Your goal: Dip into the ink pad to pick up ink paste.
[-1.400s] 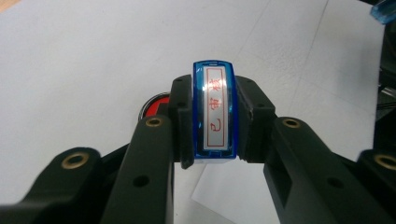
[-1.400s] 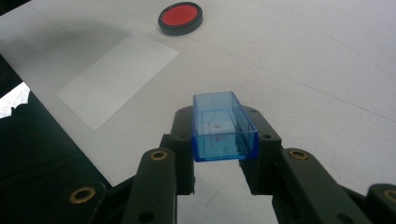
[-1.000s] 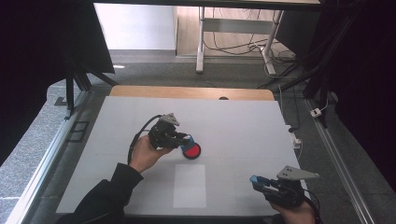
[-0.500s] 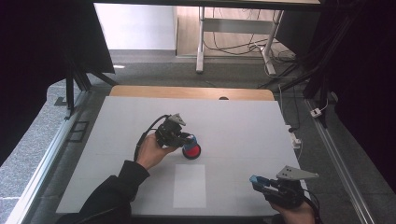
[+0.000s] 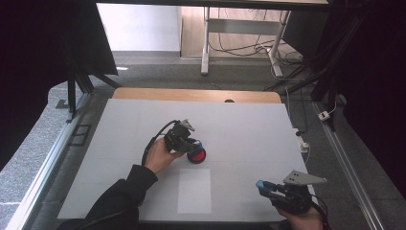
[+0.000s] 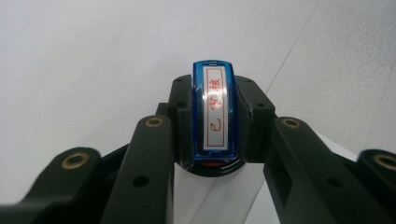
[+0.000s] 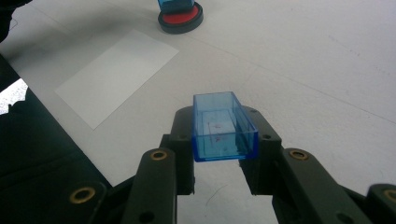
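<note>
Stamp [image 6: 212, 114], blue with a white label bearing red characters, clamped between the black jaws of the left gripper [image 6: 212, 121], label side up toward that gripper's camera. Pressed down onto the round red ink pad [image 5: 197, 155] in its black dish, seen from the high view near the middle of the white table [image 5: 249, 129]; red of the pad just visible beneath the stamp in the left gripper view. Left hand [image 5: 159, 155] wrapped around the left gripper body, black sleeve [image 5: 115, 206] coming in from the bottom edge, cable looping off to the side.

Stamp cap [image 7: 223, 126], a clear blue open-topped box, held tight between the jaws of the right gripper [image 7: 219, 135], opening turned upward. Held low over the table at the near right corner in the high view, well apart from the ink pad, with the grey three-cornered plate [image 5: 304, 179] on top of the gripper. Whether it touches the table: cannot tell.

White sheet of paper [image 5: 194, 190] lying flat on the table, just nearer than the ink pad, between the two grippers, touched by neither. Same sheet seen in the right gripper view at upper left, ink pad and the lower end of the stamp beyond it at the top edge.
</note>
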Demonstrator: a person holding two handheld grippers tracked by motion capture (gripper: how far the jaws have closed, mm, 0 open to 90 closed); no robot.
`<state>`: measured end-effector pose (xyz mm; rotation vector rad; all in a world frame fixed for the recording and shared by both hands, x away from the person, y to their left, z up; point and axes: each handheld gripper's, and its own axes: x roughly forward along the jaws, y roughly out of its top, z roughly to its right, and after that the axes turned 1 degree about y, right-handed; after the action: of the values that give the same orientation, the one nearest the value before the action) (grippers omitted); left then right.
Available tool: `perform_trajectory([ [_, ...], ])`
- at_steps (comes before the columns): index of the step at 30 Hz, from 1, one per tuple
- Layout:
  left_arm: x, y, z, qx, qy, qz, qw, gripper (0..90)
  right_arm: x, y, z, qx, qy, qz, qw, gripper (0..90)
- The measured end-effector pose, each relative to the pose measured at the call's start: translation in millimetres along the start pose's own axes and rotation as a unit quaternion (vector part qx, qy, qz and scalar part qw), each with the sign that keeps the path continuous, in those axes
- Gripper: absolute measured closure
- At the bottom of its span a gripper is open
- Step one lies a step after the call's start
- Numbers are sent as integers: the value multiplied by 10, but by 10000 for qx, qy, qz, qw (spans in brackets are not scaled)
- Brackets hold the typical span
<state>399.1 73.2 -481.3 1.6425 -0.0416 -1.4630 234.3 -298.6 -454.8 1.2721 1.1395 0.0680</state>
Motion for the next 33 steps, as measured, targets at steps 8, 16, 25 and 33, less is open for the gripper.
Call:
perform_trajectory([
  [8, 13, 23, 21, 33, 100, -64, 9999, 708, 5, -1, -2, 3, -1, 7, 10000, 686],
  [16, 35, 58, 149, 341, 407, -243, 9983, 710, 10, 1, -6, -12, -7, -21, 10000, 686],
  [25, 47, 84, 204, 459, 547, -351, 9968, 710, 15, 3, -9, -36, -7, -52, 10000, 686],
  [33, 42, 86, 34, -64, 97, -329, 9994, 710, 16, 3, -8, -37, -7, -53, 10000, 686],
])
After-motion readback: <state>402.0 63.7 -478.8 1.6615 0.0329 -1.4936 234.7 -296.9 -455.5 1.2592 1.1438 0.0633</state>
